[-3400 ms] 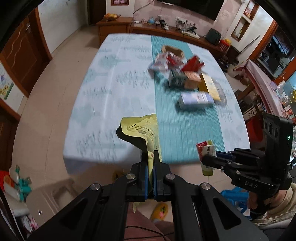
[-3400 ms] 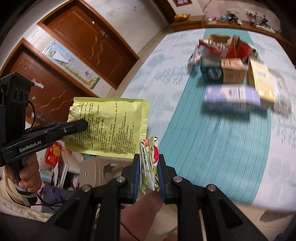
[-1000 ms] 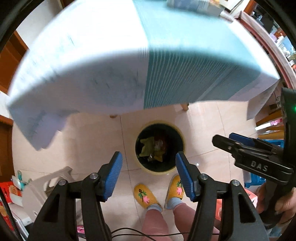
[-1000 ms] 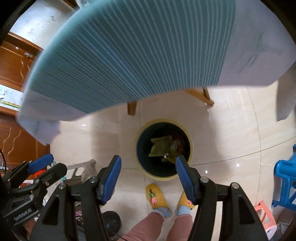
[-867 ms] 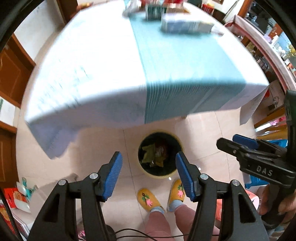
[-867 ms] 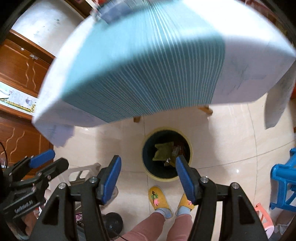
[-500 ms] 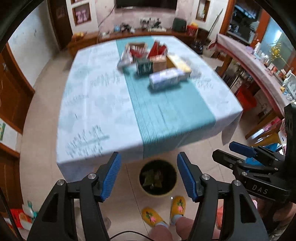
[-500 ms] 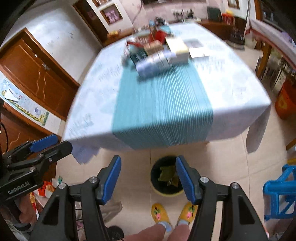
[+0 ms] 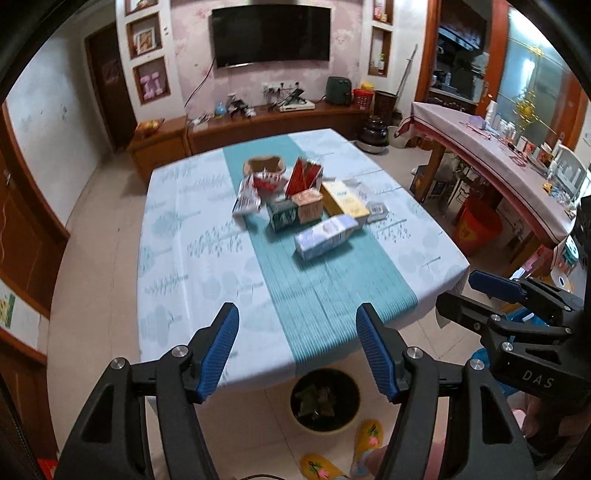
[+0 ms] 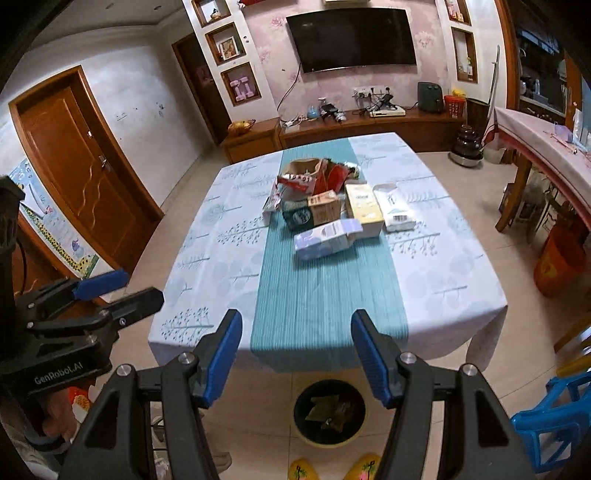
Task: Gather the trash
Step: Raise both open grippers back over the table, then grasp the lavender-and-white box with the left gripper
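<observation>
behind the table (image 9: 177, 236) a wall with a television (image 9: 271, 35) and a long wooden sideboard (image 9: 258, 125) is seen. the table is covered with a pale printed cloth, and a teal runner (image 9: 325, 291) is laid along its middle.

both tools are held above the near edge of the table. the left gripper (image 9: 297, 347) is spread wide and nothing is held between its blue pads. the right gripper (image 10: 295, 349) is spread wide too and is also empty.

on the floor just in front of the table a round trash bin (image 10: 330, 411) is placed, near the yellow slippers (image 10: 334, 469) of the person. some crumpled wrappers, greenish and brownish, are already lying inside it, so a part of the task can be judged as done.

much trash is left on the runner, well apart from both tools: a lavender carton (image 10: 327, 238) lying on its side is the nearest, behind it a green and brown box (image 10: 312, 212), a yellow packet (image 10: 364, 206), a white packet (image 10: 393, 208), and red wrappers (image 10: 325, 177) by a brown paper bag (image 10: 301, 168). it is judged that the lavender carton would be the easiest to reach next.
</observation>
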`<act>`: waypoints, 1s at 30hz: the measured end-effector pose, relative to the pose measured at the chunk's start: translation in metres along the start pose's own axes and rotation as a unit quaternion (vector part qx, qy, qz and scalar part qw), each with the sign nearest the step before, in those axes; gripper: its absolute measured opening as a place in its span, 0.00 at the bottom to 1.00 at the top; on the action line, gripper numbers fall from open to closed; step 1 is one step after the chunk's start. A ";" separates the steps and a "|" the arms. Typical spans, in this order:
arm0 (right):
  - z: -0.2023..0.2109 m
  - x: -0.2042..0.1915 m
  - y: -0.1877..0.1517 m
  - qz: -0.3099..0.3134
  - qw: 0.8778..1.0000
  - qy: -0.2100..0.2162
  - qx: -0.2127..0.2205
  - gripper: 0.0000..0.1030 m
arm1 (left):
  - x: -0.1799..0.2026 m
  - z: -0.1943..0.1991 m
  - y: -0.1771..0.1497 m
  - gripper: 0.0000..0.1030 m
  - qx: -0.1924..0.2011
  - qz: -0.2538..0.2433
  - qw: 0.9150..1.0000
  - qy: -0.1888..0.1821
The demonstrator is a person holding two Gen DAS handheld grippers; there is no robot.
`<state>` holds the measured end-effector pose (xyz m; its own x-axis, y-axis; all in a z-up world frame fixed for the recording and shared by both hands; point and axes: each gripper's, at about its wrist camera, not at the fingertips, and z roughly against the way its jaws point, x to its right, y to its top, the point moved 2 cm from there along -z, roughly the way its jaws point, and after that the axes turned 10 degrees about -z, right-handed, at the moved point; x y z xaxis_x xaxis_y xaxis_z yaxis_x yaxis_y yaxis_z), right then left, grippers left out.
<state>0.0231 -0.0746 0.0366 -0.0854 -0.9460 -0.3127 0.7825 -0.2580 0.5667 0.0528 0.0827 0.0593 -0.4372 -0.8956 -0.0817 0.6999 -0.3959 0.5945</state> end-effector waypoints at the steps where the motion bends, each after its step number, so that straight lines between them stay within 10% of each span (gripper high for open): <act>1: -0.001 0.001 0.004 0.000 1.000 -0.002 0.001 0.60 | 0.000 -0.002 0.005 0.66 0.002 -0.005 1.000 0.002; 14: -0.055 0.047 0.081 -0.006 1.000 0.009 -0.010 0.60 | 0.018 -0.114 0.072 0.69 -0.060 -0.051 0.997 0.003; 30: -0.180 0.129 0.154 -0.002 0.991 0.047 -0.123 0.60 | 0.043 -0.316 0.116 0.69 -0.229 -0.083 0.970 -0.027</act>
<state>0.2436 -0.2009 -0.0543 -0.0401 -0.9194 -0.3913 0.9102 -0.1951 0.3652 0.2934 -0.0662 -0.1280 -0.5864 -0.8042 -0.0963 0.7885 -0.5940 0.1591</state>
